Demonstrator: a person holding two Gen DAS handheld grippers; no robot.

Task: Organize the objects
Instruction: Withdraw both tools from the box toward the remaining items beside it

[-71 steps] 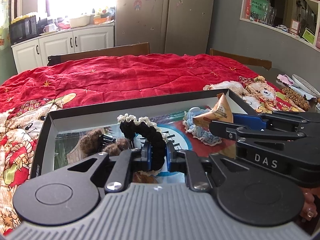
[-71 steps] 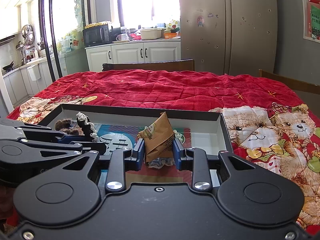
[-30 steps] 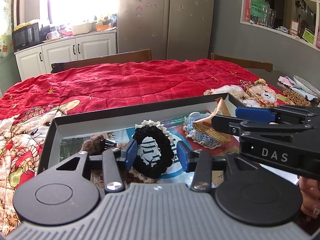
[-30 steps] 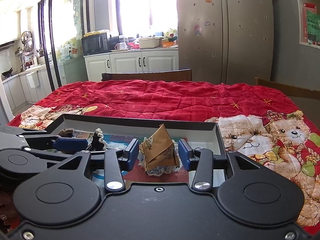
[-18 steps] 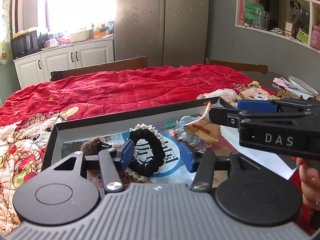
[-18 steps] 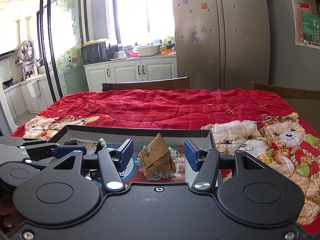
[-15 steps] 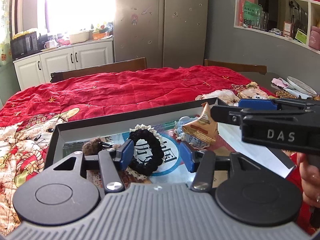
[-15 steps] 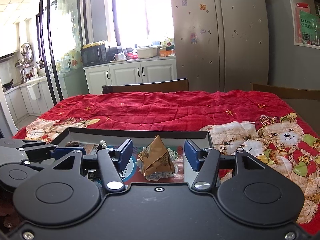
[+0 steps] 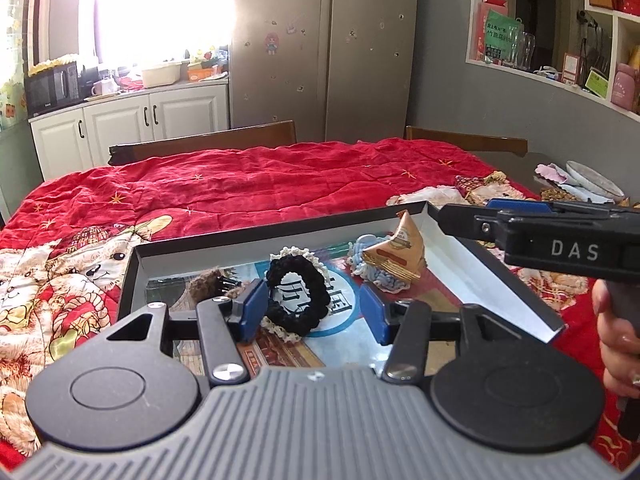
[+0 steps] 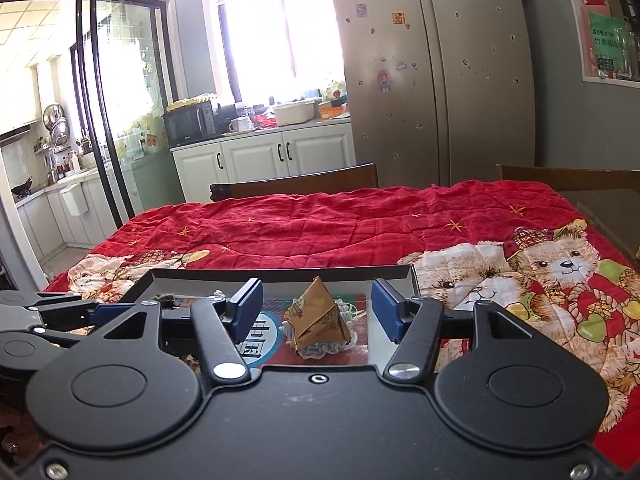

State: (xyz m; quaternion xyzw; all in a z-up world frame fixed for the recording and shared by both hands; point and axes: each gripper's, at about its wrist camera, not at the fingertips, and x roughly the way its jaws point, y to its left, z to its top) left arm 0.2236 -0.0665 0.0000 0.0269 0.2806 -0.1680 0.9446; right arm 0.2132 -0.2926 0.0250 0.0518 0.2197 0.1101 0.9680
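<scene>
On the red quilt (image 9: 256, 184) our shallow box (image 9: 280, 230) now holds the black scrunchie (image 9: 298, 294) and brown packet (image 10: 318, 320), both just released; our left gripper (image 9: 314, 310) and right gripper (image 10: 318, 312) are spread wide, lifted back, empty.

Ahead of my tongs, one tray (image 9: 496, 276) holds two scrunchies, black (image 9: 298, 294) and blue (image 9: 370, 266), one brown packet (image 9: 398, 254), and one furry clip (image 9: 210, 284).

Right claw (image 10: 316, 310) spread wide; brown packet (image 10: 318, 320) (on blue scrunchie) in box (image 10: 280, 274).
</scene>
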